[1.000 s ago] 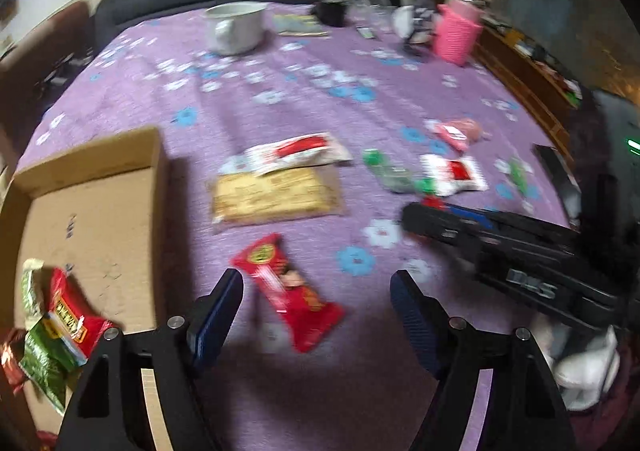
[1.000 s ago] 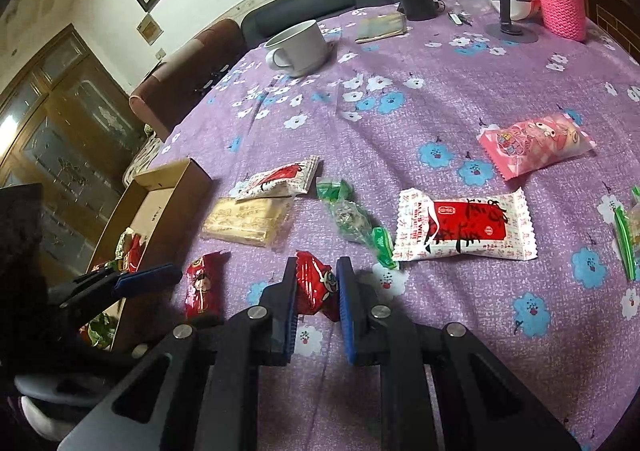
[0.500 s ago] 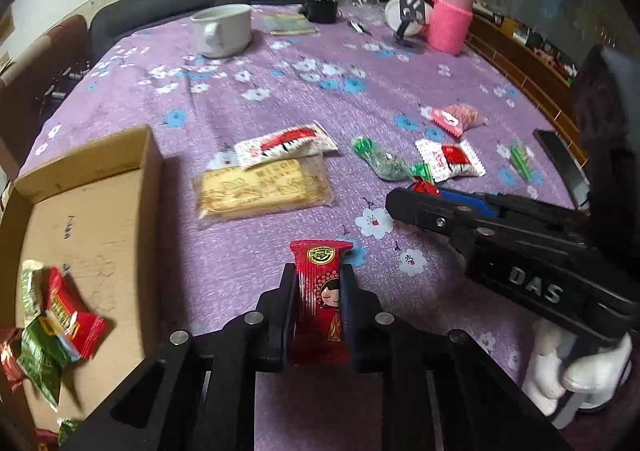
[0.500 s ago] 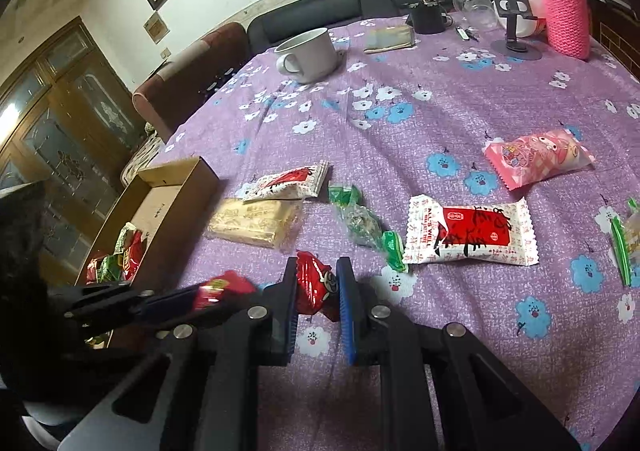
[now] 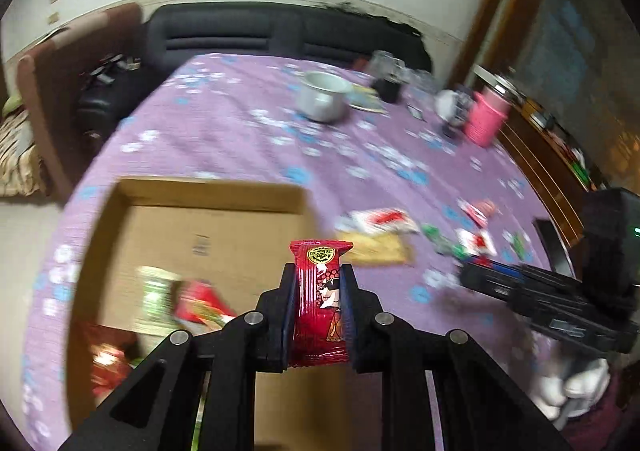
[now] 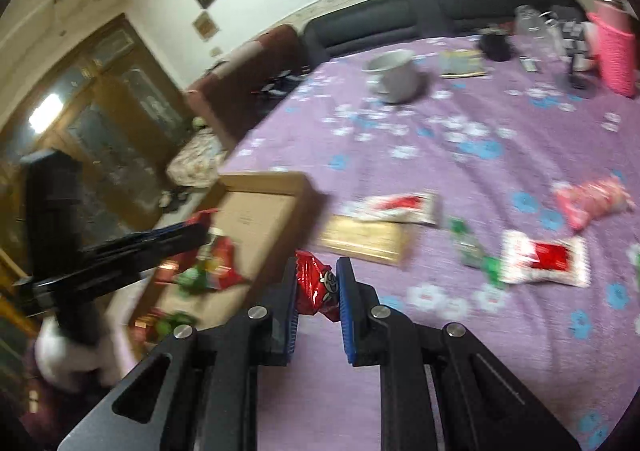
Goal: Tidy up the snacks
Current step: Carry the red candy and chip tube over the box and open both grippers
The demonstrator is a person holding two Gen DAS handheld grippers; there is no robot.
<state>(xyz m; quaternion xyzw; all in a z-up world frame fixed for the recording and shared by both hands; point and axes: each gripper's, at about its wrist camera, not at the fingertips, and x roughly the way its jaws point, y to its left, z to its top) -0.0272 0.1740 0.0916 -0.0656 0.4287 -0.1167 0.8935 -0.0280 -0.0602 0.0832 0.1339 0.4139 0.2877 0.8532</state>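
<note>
My left gripper (image 5: pixel 318 307) pinches a red snack packet (image 5: pixel 320 303) upright over the cardboard box (image 5: pixel 208 187)'s right wall, nearer than my right gripper (image 6: pixel 318 291), clamping a crumpled red packet (image 6: pixel 316 285) just outside it.

Most of what I'm getting is smeared: the packets inside the cardboard box (image 5: pixel 208 211) are just red and green blur, and I can't read any of their labels. Same for the loose snacks on the purple cloth (image 6: pixel 500 371) right of the box, and the clutter at the far end beyond the white mug (image 6: pixel 394 77) is too soft to name. The box's near corner is cut off behind my left gripper (image 5: pixel 319 279), whose red packet (image 5: pixel 320 303) has its lower end hidden between the fingers.
</note>
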